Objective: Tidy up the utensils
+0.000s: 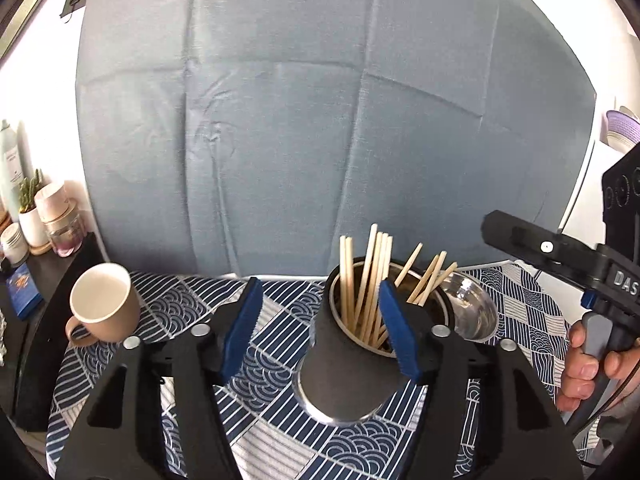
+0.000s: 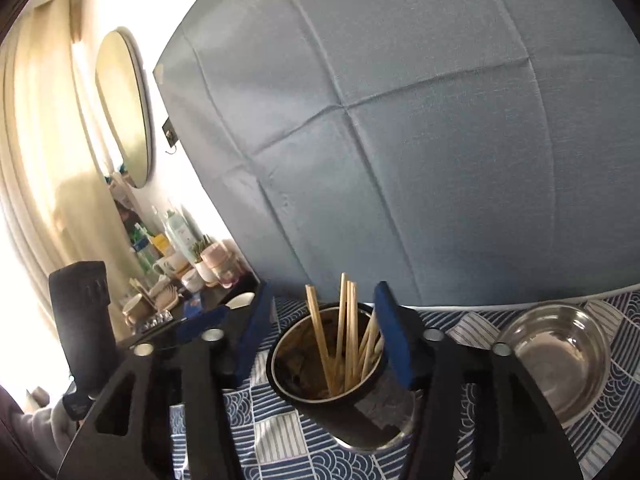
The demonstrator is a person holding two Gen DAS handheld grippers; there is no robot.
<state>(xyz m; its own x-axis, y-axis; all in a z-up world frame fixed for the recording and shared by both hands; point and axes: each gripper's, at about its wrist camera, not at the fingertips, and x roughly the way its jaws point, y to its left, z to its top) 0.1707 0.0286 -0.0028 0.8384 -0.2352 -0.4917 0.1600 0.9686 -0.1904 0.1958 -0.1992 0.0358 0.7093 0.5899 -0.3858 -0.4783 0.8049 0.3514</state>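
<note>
The chopsticks (image 1: 370, 280) stand bundled in the dark cup (image 1: 360, 344) on the patterned cloth (image 1: 272, 360), most upright, a few leaning toward the steel bowl (image 1: 476, 312) just beside it. Both grippers are wide with nothing between the pads — the left gripper (image 1: 320, 328) sits low in front of the cup, its right pad overlapping the cup's rim in view, and the right gripper (image 2: 326, 340) frames the cup from the other side.

The step in hand looks like a release and retreat. To do it well, draw each gripper straight back and slightly up, keeping the pads off the rim — a nudge there could tip the tall, narrow cup or scatter the leaning sticks. The tan mug (image 1: 102, 304) to the left stays well clear.
</note>
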